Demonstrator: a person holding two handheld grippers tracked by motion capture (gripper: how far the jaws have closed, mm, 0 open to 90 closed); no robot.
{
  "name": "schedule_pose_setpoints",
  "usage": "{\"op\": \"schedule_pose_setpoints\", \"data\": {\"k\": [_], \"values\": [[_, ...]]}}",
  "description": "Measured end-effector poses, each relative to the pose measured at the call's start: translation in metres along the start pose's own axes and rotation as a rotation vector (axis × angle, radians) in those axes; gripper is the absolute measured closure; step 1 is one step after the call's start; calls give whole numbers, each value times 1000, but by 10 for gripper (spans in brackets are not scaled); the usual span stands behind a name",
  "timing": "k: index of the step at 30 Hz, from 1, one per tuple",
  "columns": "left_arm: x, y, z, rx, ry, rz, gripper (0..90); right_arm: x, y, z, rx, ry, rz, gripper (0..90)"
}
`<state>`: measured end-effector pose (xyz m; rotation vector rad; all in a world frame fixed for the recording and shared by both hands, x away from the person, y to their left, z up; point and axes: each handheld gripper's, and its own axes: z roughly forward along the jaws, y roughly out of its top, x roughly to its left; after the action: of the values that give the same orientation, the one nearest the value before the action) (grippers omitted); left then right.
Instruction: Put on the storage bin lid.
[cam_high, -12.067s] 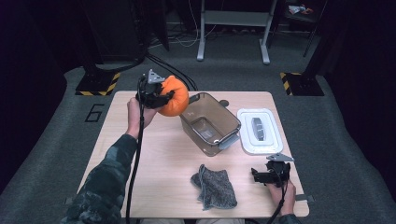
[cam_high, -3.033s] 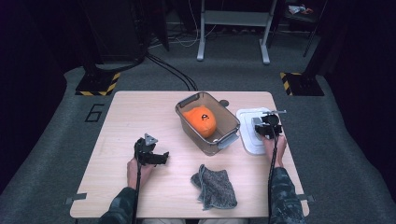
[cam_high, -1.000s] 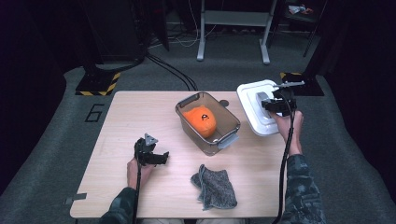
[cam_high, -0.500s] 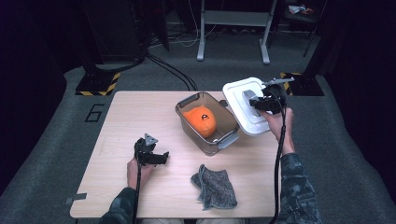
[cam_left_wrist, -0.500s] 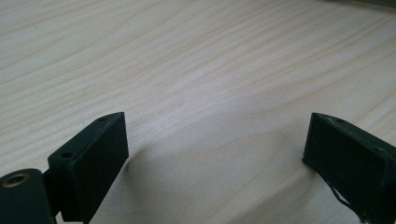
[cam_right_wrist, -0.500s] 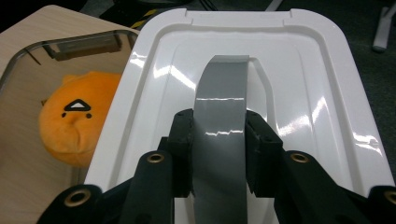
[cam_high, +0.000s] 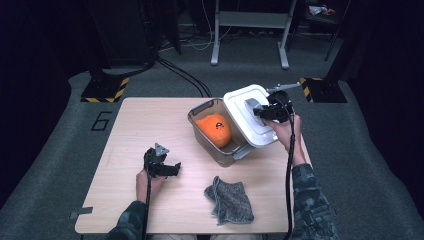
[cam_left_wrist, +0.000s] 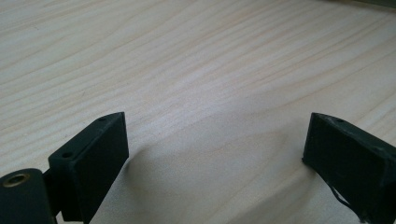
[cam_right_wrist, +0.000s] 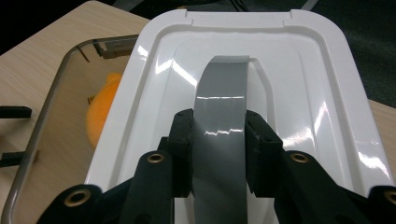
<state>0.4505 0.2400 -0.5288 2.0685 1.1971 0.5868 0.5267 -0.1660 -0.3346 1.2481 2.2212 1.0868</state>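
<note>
My right gripper (cam_high: 260, 111) (cam_right_wrist: 218, 135) is shut on the grey handle (cam_right_wrist: 219, 93) of a white lid (cam_high: 245, 120) (cam_right_wrist: 303, 88), which hangs tilted in the air, overlapping the right edge of a clear plastic bin (cam_high: 212, 145) (cam_right_wrist: 51, 93). Inside the bin lies an orange plush toy (cam_high: 214, 129) (cam_right_wrist: 100, 112). Low over bare wood at the table's front left, my left gripper (cam_high: 167, 167) (cam_left_wrist: 215, 149) stands open with nothing between its jaws.
A crumpled grey cloth (cam_high: 229, 199) lies near the front edge of the wooden table (cam_high: 140, 120). Beyond the table are a dark carpet, cables and a metal stand (cam_high: 250, 30).
My right gripper has carried the white lid leftward from the table's right side to over the bin's right edge. The left gripper has stayed put.
</note>
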Motion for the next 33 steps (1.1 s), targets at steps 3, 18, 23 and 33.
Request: {"op": "schedule_pose_setpoints", "data": {"k": [3,18,23,33], "values": [[0,0,0,3,-3,1,62,7,2,4,4,18,-4,673],[0,0,0,-2,1,-3,62,34,11,28,30,107,-56,673],[0,0,0,0,-3,0,64,42,14,37,43,130,-66,673],[0,0,0,-5,-1,-2,66,57,15,54,68,161,-85,672]]}}
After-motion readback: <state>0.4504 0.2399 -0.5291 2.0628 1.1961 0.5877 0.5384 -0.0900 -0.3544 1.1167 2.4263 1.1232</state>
